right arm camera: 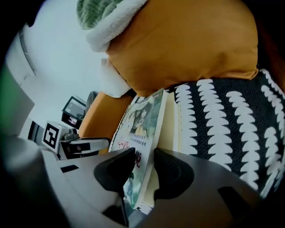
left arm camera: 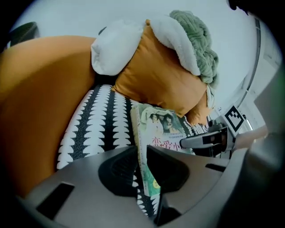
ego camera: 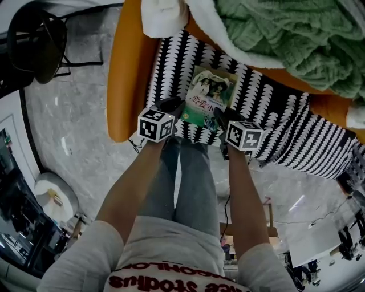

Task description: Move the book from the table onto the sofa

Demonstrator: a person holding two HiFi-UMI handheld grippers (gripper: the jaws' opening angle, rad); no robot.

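Observation:
The book [ego camera: 210, 94], with a green cover showing several people, lies on the sofa's black-and-white patterned seat [ego camera: 274, 108]. My left gripper [ego camera: 171, 105] is at its near left corner. In the left gripper view both pads of the left gripper [left arm camera: 141, 156] press on the book's [left arm camera: 162, 127] spine edge. My right gripper [ego camera: 223, 117] is at the near right corner. In the right gripper view the book's [right arm camera: 142, 116] page edge stands between the jaws of the right gripper [right arm camera: 144, 162], with a slim gap beside the cover.
The orange sofa arm [ego camera: 128, 68] rises left of the seat. An orange cushion [left arm camera: 160, 75], white fleece [ego camera: 162, 14] and a green knitted blanket [ego camera: 285, 34] are piled at the back. A dark chair [ego camera: 34, 40] stands on the marble floor at far left.

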